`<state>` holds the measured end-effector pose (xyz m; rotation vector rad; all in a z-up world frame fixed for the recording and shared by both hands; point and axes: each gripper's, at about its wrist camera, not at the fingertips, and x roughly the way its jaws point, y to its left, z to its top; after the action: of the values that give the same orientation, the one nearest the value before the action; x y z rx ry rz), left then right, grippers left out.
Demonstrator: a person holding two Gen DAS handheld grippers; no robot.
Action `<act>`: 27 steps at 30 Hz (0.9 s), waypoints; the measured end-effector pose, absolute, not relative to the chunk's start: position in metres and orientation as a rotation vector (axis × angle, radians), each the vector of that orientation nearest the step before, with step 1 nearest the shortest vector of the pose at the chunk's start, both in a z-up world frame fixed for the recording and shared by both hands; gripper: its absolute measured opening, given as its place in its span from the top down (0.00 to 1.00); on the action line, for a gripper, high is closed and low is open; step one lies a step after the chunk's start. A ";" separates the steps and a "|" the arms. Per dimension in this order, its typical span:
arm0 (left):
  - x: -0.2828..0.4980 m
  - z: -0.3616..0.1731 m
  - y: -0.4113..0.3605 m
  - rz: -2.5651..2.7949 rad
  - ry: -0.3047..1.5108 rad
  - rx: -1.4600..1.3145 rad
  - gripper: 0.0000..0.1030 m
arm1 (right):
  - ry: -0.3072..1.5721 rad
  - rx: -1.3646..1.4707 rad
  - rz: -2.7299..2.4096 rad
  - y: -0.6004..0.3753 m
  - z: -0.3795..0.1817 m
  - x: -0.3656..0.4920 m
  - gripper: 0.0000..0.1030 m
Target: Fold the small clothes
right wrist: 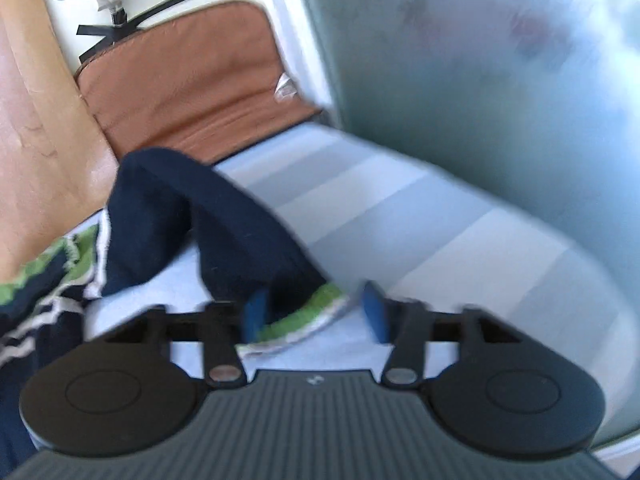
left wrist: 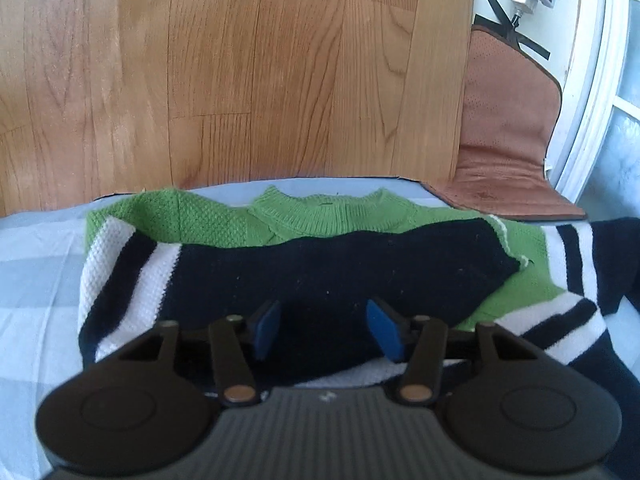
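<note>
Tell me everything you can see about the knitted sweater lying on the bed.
The sweater is a small chunky knit in green, navy and white. Its ribbed green collar lies toward the wooden panel. A navy sleeve with white stripes is folded across the chest. It lies flat on a pale blue checked sheet. The other sleeve, navy with a green, white-edged cuff, arches up off the sheet, its cuff between the right gripper's blue pads, which stand apart in the blurred frame.
</note>
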<state>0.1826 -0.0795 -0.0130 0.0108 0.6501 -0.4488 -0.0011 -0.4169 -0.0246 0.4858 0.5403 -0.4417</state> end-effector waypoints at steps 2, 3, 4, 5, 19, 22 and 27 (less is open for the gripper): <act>0.184 -0.013 -0.075 -0.460 0.660 -0.011 0.52 | 0.545 0.591 -0.379 -0.425 -0.013 0.008 0.92; 0.188 -0.012 -0.073 -0.464 0.662 -0.020 0.52 | 0.510 0.658 -0.363 -0.432 -0.002 0.008 0.92; 0.189 -0.011 -0.070 -0.468 0.664 -0.029 0.51 | 0.446 0.713 -0.347 -0.440 0.017 0.007 0.92; 0.188 -0.010 -0.068 -0.474 0.665 -0.038 0.51 | 0.386 0.754 -0.330 -0.446 0.036 0.004 0.92; 0.214 0.005 0.002 -0.596 0.648 -0.484 0.49 | 0.550 0.558 0.240 -0.269 0.163 0.154 0.92; 0.220 0.006 0.020 -0.587 0.635 -0.561 0.49 | 0.642 0.615 0.340 -0.219 0.140 0.201 0.88; 0.232 -0.001 0.037 -0.549 0.659 -0.624 0.45 | 0.649 0.537 0.495 -0.181 0.134 0.216 0.61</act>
<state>0.2318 0.0370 -0.0006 -0.6241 0.6593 -0.5489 0.2155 -0.1808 0.1342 0.5366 0.6487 0.4954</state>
